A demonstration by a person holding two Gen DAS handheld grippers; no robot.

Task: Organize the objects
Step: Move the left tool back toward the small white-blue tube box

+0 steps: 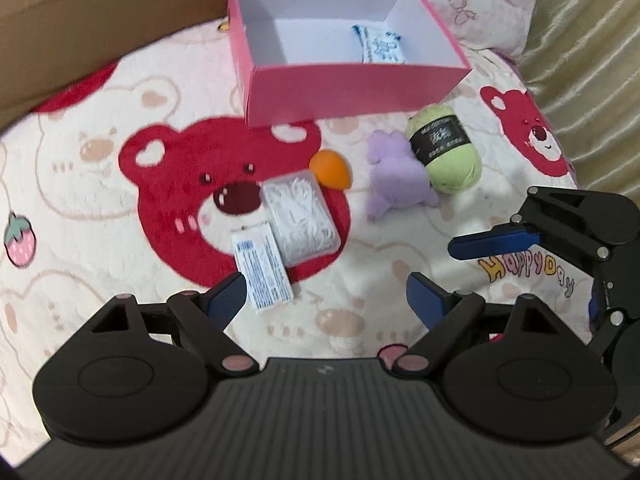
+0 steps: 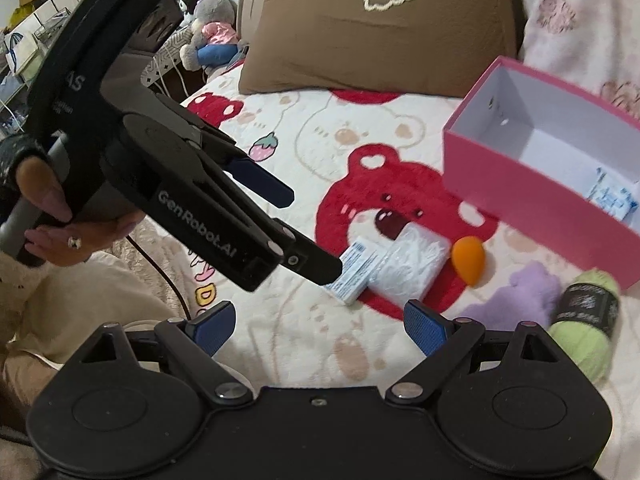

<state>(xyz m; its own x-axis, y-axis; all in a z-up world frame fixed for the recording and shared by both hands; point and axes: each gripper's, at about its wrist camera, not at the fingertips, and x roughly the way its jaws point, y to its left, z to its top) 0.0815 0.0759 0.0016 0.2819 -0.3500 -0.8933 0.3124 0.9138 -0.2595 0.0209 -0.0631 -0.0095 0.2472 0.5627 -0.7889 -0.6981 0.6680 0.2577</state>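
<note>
A pink open box [image 1: 352, 84] stands at the back of the bed with a blue-white packet [image 1: 380, 46] inside. In front lie an orange sponge [image 1: 332, 168], a clear bag of white string [image 1: 300, 216], a white-blue packet [image 1: 262, 266], a purple plush [image 1: 396, 174] and a green yarn ball [image 1: 446, 148]. My left gripper [image 1: 324, 300] is open and empty, just above and near the white-blue packet. My right gripper [image 2: 320, 326] is open and empty, hovering before the packet [image 2: 352, 268], the bag [image 2: 408, 264], the sponge [image 2: 468, 260], the plush [image 2: 516, 292] and the yarn [image 2: 588, 320]. The box [image 2: 532, 200] is at right.
The bed cover [image 1: 100, 184] has red bear prints. A brown pillow [image 2: 380, 24] lies at the head of the bed. Plush toys [image 2: 212, 28] sit beyond it. The right gripper shows in the left wrist view [image 1: 492, 240]. A hand [image 2: 60, 232] holds the left gripper [image 2: 312, 232].
</note>
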